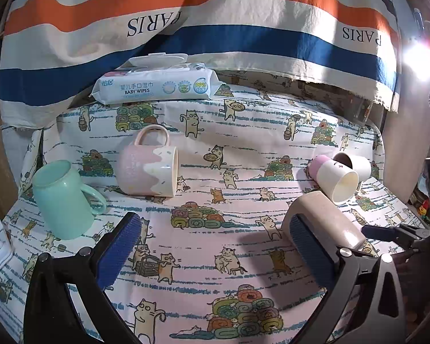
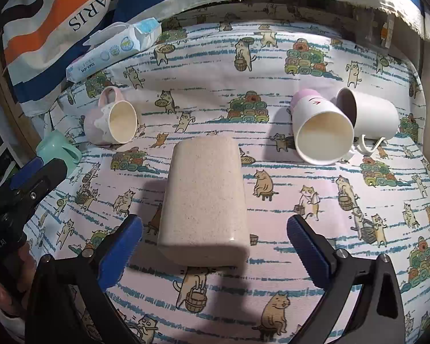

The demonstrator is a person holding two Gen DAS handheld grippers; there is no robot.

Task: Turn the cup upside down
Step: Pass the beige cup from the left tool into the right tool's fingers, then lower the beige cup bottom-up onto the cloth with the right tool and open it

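Between the spread blue pads of the right gripper [image 2: 214, 238] a speckled beige cup [image 2: 205, 203] is seen, standing mouth-down on the cat-print cloth [image 2: 272, 286] and gripped by nothing; the flip appears done and the jaws are held wide, presumably for a clean withdrawal. The left gripper [image 1: 215, 246] is likewise kept open and empty, parked just beside the cup. Further off, a mint mug [image 1: 61, 197] stands inverted, while a pink mug [image 1: 147, 169] and three pale cups [image 2: 324, 132] are left lying on their sides. Baby wipes [image 1: 157, 86] are set against the striped backdrop.
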